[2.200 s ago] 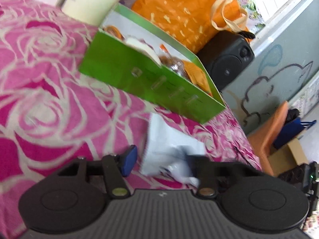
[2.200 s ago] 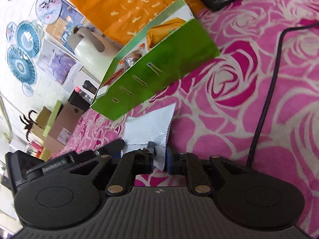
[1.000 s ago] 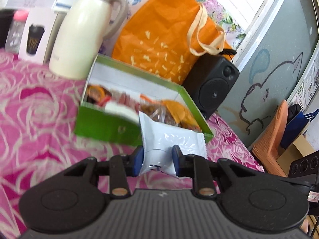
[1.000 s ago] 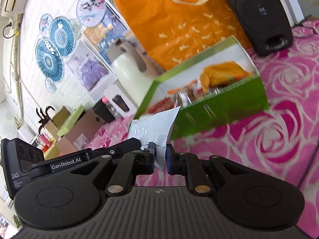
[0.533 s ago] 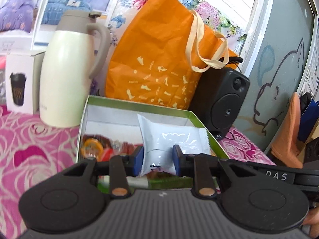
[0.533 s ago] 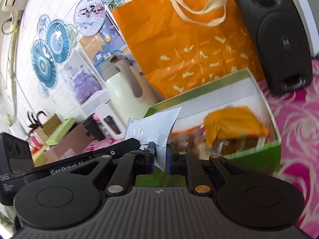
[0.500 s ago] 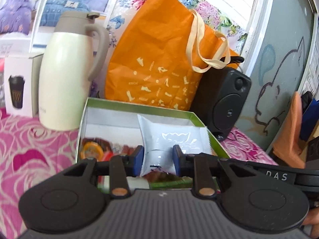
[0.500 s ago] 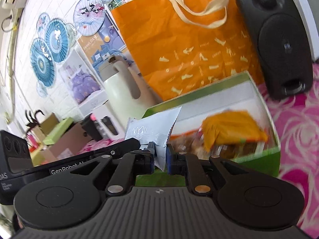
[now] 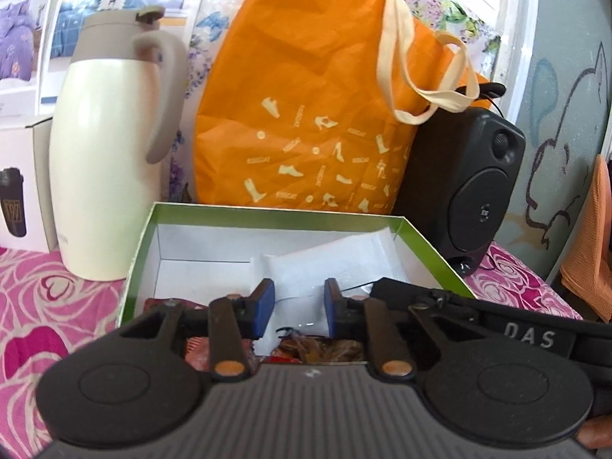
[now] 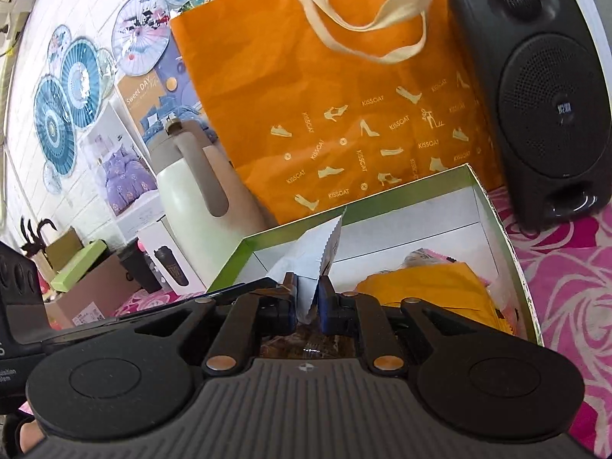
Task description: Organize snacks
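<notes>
While poised above the green box [image 9: 432, 252], left gripper [image 9: 294, 306] pinching the white snack packet [image 9: 329, 264] between its blue pads. Right gripper [image 10: 308, 300] opening around the packet's serrated corner, pads barely off the foil. Below, other snacks already in the box.

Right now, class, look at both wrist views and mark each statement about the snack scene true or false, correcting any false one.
1. The white packet is above the open green box. True.
2. The orange bag stands in front of the box. False: behind it.
3. The cream jug lies on its side. False: it stands upright.
4. A black speaker stands beside the orange bag. True.
</notes>
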`<action>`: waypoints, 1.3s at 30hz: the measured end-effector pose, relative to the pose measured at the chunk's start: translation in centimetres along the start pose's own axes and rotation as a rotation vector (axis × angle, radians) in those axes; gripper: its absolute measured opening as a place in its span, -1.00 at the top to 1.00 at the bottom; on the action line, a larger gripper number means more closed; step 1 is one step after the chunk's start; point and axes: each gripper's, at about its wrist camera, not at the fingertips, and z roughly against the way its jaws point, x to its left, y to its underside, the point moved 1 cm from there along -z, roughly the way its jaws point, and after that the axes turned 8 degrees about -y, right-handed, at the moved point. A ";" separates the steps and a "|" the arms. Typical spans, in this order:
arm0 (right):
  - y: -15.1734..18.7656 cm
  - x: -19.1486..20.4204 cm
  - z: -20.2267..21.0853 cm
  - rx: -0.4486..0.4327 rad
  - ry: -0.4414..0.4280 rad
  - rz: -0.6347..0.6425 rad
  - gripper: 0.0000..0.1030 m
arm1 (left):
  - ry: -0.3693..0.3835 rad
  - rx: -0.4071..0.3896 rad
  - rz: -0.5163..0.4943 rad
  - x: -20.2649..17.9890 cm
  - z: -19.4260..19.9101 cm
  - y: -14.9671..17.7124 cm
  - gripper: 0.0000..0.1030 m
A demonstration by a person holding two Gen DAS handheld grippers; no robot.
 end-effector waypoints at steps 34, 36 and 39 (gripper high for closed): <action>3.4 5.7 8.4 -0.173 0.494 0.185 -1.00 | -0.412 -0.147 -0.076 0.3 10.4 1.2 -0.99; 4.8 6.9 9.1 -0.128 0.548 0.265 -1.00 | -0.430 -0.155 -0.069 -0.1 12.5 1.9 -0.99; 7.0 8.6 10.6 -0.100 0.583 0.351 -1.00 | -0.444 -0.162 -0.042 -0.7 15.7 3.1 -0.99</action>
